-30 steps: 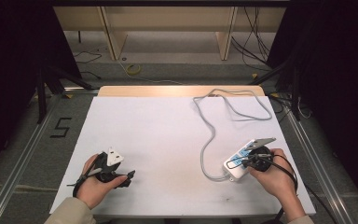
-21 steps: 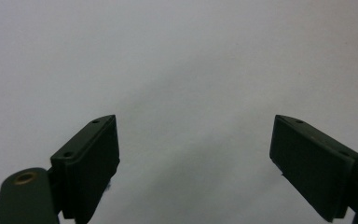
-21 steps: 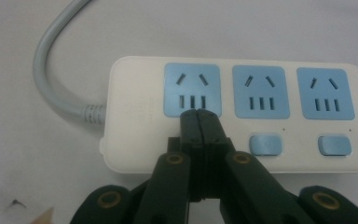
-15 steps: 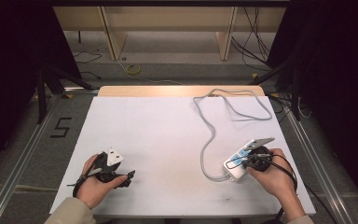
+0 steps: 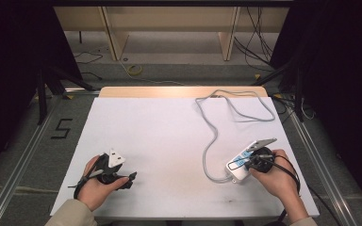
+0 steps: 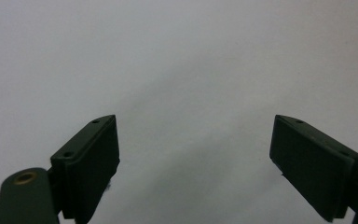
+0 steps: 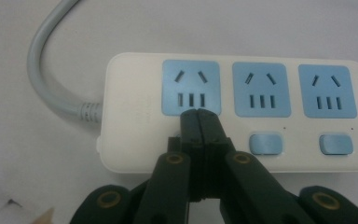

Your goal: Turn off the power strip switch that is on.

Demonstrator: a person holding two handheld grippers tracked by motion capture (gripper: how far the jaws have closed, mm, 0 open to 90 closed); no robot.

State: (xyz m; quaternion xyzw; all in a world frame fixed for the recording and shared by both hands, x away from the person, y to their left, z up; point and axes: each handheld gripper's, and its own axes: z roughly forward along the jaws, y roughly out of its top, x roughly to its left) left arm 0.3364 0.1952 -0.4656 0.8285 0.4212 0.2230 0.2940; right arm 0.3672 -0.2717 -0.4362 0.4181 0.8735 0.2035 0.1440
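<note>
From the high view, the right gripper [image 5: 253, 163] sits on the white power strip [image 5: 241, 162] at about four o'clock on the tabletop [image 5: 169, 141], with the strip's grey cable [image 5: 217, 136] looping up toward one o'clock. The left gripper [image 5: 122, 179] rests at about seven o'clock, close to the near edge, with wide bare room between the two.

In the left gripper view, the jaws stand wide apart over bare white surface, holding nothing.

In the right gripper view, the right gripper [image 7: 199, 122] has its jaws pressed together, tips down over the strip's first switch spot, just below the first blue socket [image 7: 191, 87]. The two other blue switches [image 7: 265, 143] lie at three o'clock, untouched. My read: one switch is being pressed now, and two may be left.
</note>
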